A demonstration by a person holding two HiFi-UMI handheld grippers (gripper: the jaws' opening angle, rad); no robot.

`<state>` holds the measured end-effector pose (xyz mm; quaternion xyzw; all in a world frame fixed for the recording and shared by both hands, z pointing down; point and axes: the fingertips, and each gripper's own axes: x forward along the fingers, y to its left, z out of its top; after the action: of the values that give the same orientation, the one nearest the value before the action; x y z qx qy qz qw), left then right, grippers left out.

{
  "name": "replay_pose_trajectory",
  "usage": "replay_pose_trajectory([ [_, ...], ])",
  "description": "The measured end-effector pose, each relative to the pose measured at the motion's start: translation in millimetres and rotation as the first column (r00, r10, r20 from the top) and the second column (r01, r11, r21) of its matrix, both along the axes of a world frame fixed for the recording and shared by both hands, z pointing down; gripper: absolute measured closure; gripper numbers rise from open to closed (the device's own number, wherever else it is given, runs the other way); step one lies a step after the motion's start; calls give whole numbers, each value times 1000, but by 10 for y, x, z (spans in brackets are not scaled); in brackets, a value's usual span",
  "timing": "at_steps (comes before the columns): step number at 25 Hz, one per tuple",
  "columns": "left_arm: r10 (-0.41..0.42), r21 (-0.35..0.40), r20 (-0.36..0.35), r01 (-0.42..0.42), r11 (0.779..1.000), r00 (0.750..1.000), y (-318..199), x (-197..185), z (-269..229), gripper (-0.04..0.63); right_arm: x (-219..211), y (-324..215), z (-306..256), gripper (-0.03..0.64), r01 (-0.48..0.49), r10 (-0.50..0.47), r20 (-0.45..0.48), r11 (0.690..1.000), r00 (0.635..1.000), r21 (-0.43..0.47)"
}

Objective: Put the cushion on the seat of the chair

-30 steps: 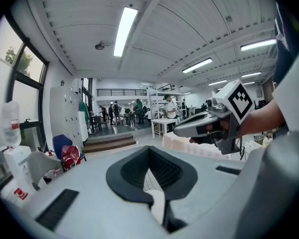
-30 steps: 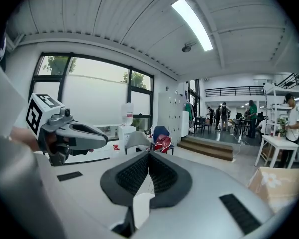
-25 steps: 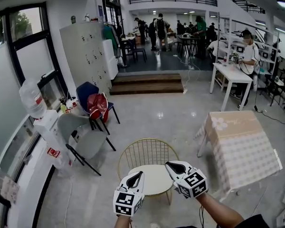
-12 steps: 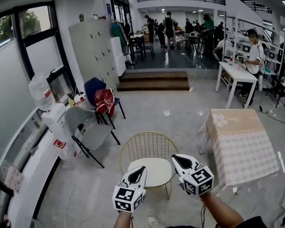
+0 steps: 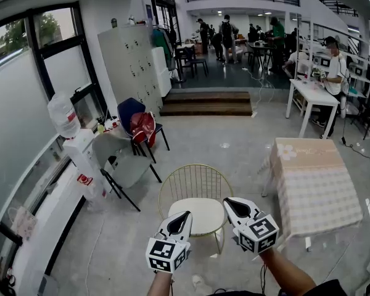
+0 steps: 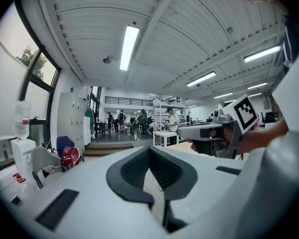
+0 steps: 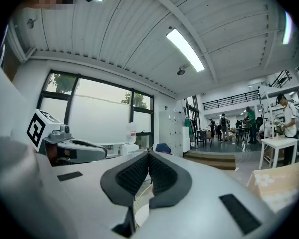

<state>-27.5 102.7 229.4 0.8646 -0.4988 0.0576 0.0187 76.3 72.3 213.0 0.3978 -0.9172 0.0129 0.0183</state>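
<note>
On the floor (image 5: 234, 159): glossy grey, gold wire chair (image 5: 195, 185) beside a clothed table (image 5: 314, 190).
Cushion (image 5: 197, 217): cream, round, on the chair seat.
Left gripper (image 5: 184, 215), right gripper (image 5: 230, 201): jaws together, empty.
Gripper views only: ceiling lights (image 6: 129, 47).

Head view has swung since 1 s ago. Lockers (image 5: 139, 60), water bottle (image 5: 64, 115) and grey chair (image 5: 120, 159) all slid right in frame. More window (image 5: 24, 103) and floor show at left. Steps (image 5: 206, 102) also shifted right, a bit lower. Wire-back chair (image 5: 196, 184) sits slightly higher in frame than before. Left tongs (image 5: 187, 214) and right tongs (image 5: 227, 201) are both up a little vs 1 s ago; right one also drifted right. Almost no shift of either over last half sec. Bkgd people by the far tables have regrouped and moved right in frame.
</note>
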Motion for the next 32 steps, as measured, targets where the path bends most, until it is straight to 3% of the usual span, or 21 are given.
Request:
replay_pose_trajectory([
  [18, -6, 35, 8, 6, 999, 1000, 281, 574, -80, 591, 398, 306, 6, 598, 50, -50, 11, 999, 999, 8],
  [32, 20, 37, 4, -20, 999, 1000, 241, 480, -118, 591, 280, 303, -32, 598, 49, -49, 14, 999, 999, 15],
])
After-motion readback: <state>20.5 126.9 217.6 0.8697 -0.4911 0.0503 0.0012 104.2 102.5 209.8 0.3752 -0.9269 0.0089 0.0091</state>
